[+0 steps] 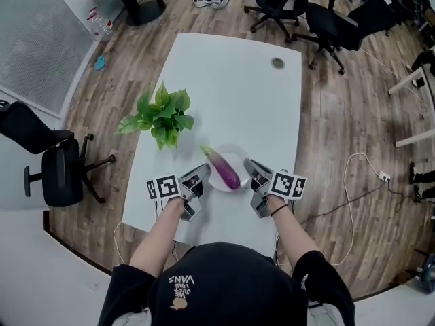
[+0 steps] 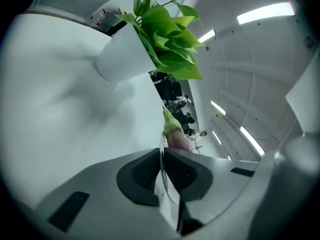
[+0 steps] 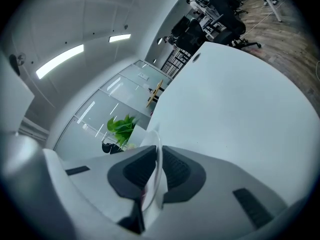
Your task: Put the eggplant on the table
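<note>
A purple eggplant (image 1: 224, 169) with a green stem lies on a white plate (image 1: 239, 156) near the front of the white table (image 1: 231, 80). My left gripper (image 1: 202, 175) is shut on the plate's left rim. My right gripper (image 1: 251, 169) is shut on its right rim. In the left gripper view the thin plate (image 2: 161, 176) edge runs between the dark pads of the gripper (image 2: 161, 159), with the eggplant (image 2: 175, 132) just beyond. In the right gripper view the plate (image 3: 158, 149) rim is pinched the same way by the gripper (image 3: 157, 164).
A leafy potted plant (image 1: 160, 117) stands on the table left of the plate, its white pot (image 2: 125, 59) close in the left gripper view. A round cable port (image 1: 277, 63) sits at the table's far right. Office chairs (image 1: 54, 172) stand on the wooden floor around.
</note>
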A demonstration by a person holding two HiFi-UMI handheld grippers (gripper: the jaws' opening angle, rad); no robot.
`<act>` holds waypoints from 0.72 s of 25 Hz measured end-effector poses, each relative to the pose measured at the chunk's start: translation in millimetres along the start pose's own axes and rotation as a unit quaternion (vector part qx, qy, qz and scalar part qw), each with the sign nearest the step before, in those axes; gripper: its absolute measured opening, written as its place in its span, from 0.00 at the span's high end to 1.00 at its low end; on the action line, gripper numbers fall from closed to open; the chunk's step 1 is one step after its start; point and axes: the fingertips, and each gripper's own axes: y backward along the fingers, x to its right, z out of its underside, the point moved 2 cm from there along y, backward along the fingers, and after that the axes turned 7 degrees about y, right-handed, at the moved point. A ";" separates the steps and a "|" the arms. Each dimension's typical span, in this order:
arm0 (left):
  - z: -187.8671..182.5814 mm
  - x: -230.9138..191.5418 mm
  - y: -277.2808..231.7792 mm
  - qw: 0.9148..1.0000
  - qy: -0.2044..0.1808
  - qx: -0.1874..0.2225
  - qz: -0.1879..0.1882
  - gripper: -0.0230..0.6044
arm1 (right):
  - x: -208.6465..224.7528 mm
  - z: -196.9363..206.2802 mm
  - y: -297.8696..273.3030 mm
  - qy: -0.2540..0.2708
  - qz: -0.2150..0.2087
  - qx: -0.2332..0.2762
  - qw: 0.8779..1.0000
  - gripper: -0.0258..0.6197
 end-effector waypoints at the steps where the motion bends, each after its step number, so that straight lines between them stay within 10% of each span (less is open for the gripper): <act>1: -0.2 -2.6 -1.4 1.000 0.003 -0.002 -0.005 0.92 | 2.3 0.4 -1.8 0.000 0.002 -0.004 1.000 0.91; 18: -3.3 -27.4 -18.8 0.995 -0.002 -0.046 -0.085 0.92 | 26.4 4.3 -20.5 0.013 0.046 -0.049 0.998 0.90</act>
